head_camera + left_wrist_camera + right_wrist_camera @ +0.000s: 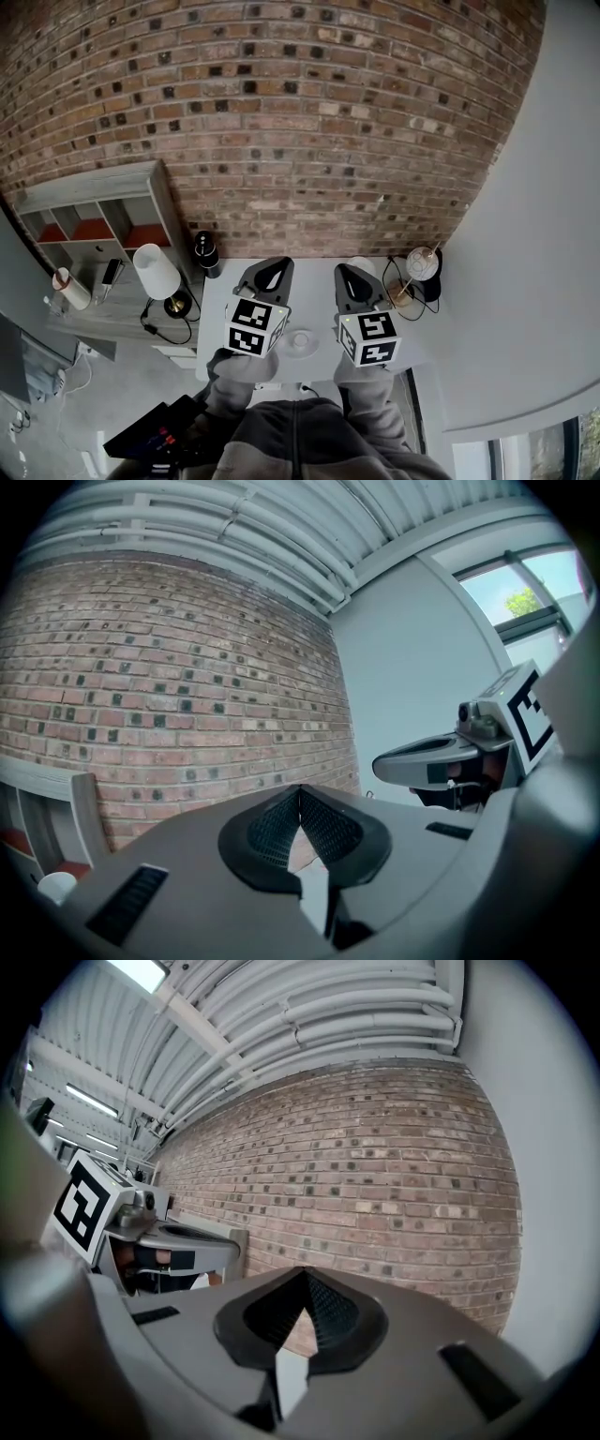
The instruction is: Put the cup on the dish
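Left of the round white dish (287, 346) on the white counter (219, 307), the left tongs (300, 791) hang lifted clear, pressed together on nothing and aimed at the red brick wall (281, 112); I judge this a resting pose. The dish seems to carry a small white cup (301, 339) at its middle, though it is too small to be sure. Right of the dish, the right tongs (302, 1277) are likewise closed, empty and raised
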Demonstrator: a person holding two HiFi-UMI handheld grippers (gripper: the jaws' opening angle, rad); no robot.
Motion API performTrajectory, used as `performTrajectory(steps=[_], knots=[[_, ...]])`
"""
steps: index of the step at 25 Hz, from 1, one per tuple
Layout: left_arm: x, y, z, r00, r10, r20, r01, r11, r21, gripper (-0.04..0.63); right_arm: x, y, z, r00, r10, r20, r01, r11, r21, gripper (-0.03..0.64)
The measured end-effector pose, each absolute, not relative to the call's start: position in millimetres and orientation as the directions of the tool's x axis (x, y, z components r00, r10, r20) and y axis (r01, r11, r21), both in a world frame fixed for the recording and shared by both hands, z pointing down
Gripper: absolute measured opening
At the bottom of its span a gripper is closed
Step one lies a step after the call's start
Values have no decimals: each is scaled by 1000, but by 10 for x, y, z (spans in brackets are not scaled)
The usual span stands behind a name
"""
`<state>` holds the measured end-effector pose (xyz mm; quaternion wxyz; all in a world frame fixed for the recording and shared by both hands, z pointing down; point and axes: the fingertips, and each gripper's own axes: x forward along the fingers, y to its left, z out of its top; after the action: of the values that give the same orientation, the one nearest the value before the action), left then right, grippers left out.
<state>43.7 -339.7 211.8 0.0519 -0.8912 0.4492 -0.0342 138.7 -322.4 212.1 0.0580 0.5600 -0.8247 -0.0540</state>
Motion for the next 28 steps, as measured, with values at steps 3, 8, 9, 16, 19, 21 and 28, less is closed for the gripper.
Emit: performTrajectory(steps=[3, 8, 9, 16, 19, 21, 28], knots=[[451, -3427, 2080, 593, -805, 7, -797, -588, -137, 6, 1398, -3251, 2094, -362, -932, 28, -919, 362, 154, 3], [498, -3469, 2006, 598, -802, -4, -793, -590, -152, 6, 1461, -3285, 2022, -339, -941, 14, -926, 336, 172, 3], [504, -3474, 1996, 598, -801, -6, -792, -590, -154, 6, 1468, -3288, 2006, -336, -942, 10, -926, 332, 177, 2], [542, -3523, 2014, 602, -799, -1, -789, -594, -157, 6, 1499, -3311, 1967, -328, -945, -5, -930, 322, 176, 2], [549, -3541, 2018, 603, -798, -1, -789, -596, -152, 6, 1523, -3324, 1958, -324, -946, -12, -933, 317, 172, 3], [543, -3554, 2013, 602, -799, -1, -790, -595, -148, 6, 1530, -3335, 1943, -322, -947, -16, -934, 314, 171, 2], [504, -3565, 2009, 593, -805, -5, -797, -586, -145, 6, 1523, -3334, 1916, -322, -946, -33, -935, 312, 171, 3]])
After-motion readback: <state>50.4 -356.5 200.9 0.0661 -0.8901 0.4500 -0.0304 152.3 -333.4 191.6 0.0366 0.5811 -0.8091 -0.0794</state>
